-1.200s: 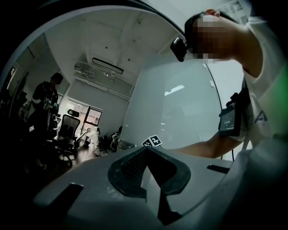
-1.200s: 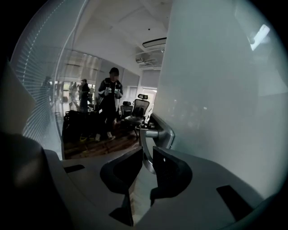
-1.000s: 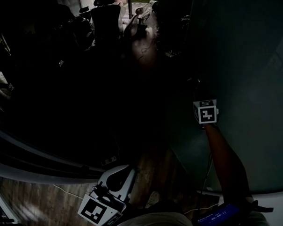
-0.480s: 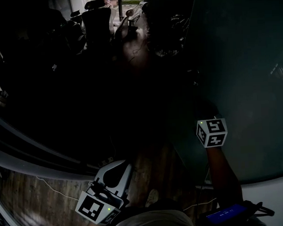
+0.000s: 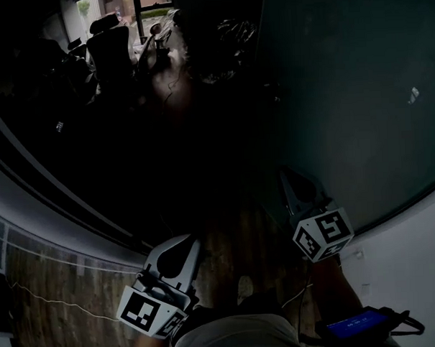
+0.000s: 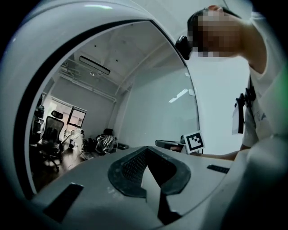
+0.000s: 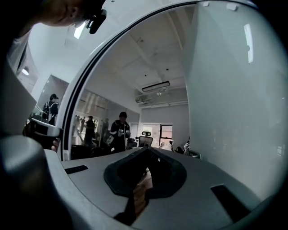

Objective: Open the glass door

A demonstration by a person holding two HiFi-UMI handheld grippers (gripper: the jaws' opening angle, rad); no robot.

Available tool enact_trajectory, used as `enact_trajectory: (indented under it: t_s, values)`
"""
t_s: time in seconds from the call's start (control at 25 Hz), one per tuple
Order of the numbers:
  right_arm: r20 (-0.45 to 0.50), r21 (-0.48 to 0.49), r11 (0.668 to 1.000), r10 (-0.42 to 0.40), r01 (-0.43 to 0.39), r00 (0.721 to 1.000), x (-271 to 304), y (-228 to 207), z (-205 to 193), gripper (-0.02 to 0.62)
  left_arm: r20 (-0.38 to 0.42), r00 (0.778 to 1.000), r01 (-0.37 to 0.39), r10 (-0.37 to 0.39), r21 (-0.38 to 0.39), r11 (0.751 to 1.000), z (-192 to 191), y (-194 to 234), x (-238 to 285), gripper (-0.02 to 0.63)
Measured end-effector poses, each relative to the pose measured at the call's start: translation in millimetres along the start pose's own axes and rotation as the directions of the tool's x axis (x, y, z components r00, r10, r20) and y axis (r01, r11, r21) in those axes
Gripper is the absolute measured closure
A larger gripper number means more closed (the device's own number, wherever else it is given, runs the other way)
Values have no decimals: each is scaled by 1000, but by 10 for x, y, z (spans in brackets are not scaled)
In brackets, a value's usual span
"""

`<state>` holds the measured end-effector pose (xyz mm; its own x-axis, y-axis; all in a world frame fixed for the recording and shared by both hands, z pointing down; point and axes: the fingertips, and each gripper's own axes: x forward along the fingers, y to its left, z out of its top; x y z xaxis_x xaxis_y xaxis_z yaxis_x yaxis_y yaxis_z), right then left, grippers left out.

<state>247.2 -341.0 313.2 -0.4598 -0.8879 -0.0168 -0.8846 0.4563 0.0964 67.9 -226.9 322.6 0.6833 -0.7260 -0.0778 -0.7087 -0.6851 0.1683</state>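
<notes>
The frosted glass door (image 5: 351, 91) fills the right of the dark head view, and its left edge borders an open doorway. It also shows in the left gripper view (image 6: 157, 112) and the right gripper view (image 7: 234, 103). My right gripper (image 5: 289, 177) hangs level in front of the door's lower edge, apart from the glass, jaws shut on nothing (image 7: 147, 150). Its marker cube (image 6: 194, 141) appears in the left gripper view. My left gripper (image 5: 179, 243) is held low at the left over the floor, jaws shut and empty (image 6: 146, 150).
A dark curved frame (image 5: 53, 205) runs along the left. Beyond the doorway lie a wooden floor (image 5: 228, 240), office chairs (image 5: 107, 44) and bags. People (image 7: 119, 130) stand in the room. A thin cable (image 5: 50, 302) crosses the floor. White wall (image 5: 416, 268) flanks the door.
My right gripper has drawn back from the glass toward my body and sits lower in the head view. The left gripper has shifted slightly. The view has swung, showing more door and frame.
</notes>
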Motion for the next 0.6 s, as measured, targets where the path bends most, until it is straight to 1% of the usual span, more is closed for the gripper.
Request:
enact_trajectory:
  t_s: [0.16, 0.32, 0.4, 0.6]
  values:
    - [20, 30, 998, -63, 63, 998, -510, 412, 83, 594, -10, 997, 75, -75, 11, 997, 45, -95, -341, 606]
    - [16, 49, 992, -120, 119, 993, -1141, 899, 524, 595, -22, 992, 128, -128, 3, 992, 413, -351, -872, 606]
    - [13, 38, 991, -127, 127, 992, -1296, 966, 614, 595, -27, 990, 142, -142, -6, 990, 461, -402, -894, 606]
    - [19, 2, 995, -103, 103, 995, -1421, 1008, 486, 595, -18, 989, 146, -146, 1, 989, 276, -397, -769, 606]
